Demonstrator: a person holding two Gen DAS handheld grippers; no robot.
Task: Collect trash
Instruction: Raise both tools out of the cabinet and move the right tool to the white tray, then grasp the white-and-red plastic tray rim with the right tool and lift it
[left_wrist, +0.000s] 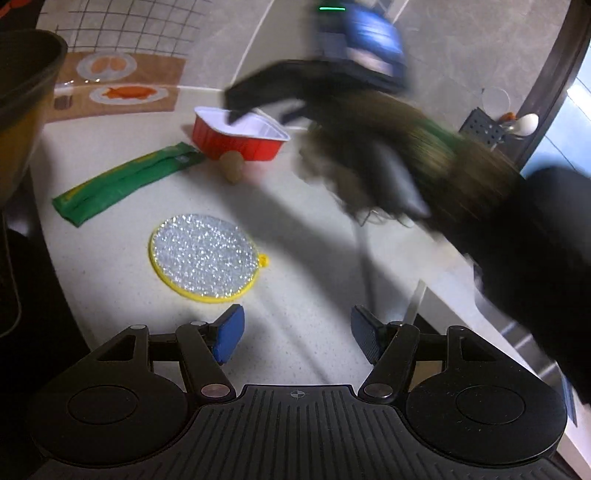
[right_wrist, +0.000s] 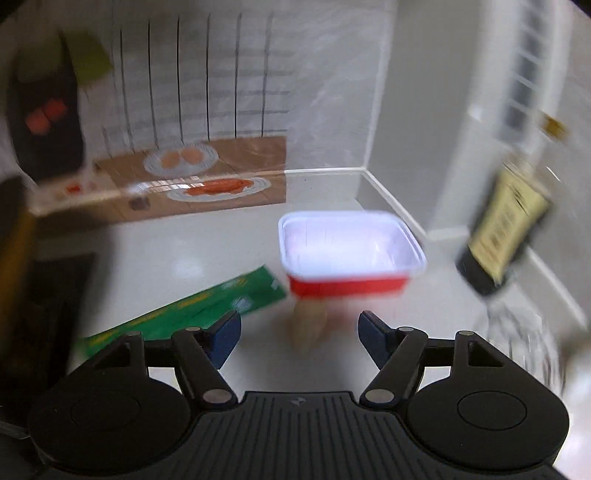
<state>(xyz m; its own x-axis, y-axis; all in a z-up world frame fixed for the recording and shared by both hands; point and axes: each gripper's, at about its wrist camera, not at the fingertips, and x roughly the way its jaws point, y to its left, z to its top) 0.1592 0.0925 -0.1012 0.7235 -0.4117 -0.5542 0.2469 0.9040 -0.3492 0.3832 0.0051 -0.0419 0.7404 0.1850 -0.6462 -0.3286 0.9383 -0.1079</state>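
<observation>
A red foil tray (left_wrist: 240, 138) with a white inside sits on the white counter; it also shows in the right wrist view (right_wrist: 347, 254). A long green wrapper (left_wrist: 125, 182) lies left of it, also in the right wrist view (right_wrist: 188, 310). A small brown nut-like lump (left_wrist: 232, 166) rests against the tray's front, also in the right wrist view (right_wrist: 310, 325). My left gripper (left_wrist: 297, 332) is open and empty above the counter. My right gripper (right_wrist: 299, 338) is open and empty, just short of the lump; in the left wrist view it (left_wrist: 240, 107) hovers blurred over the tray's rim.
A round glittery scrubber with yellow edge (left_wrist: 205, 254) lies near my left gripper. A dark bottle with a yellow label (right_wrist: 506, 236) stands at right. A dark pot (left_wrist: 26, 70) is at far left. A printed food mat (right_wrist: 199, 177) leans at the back wall.
</observation>
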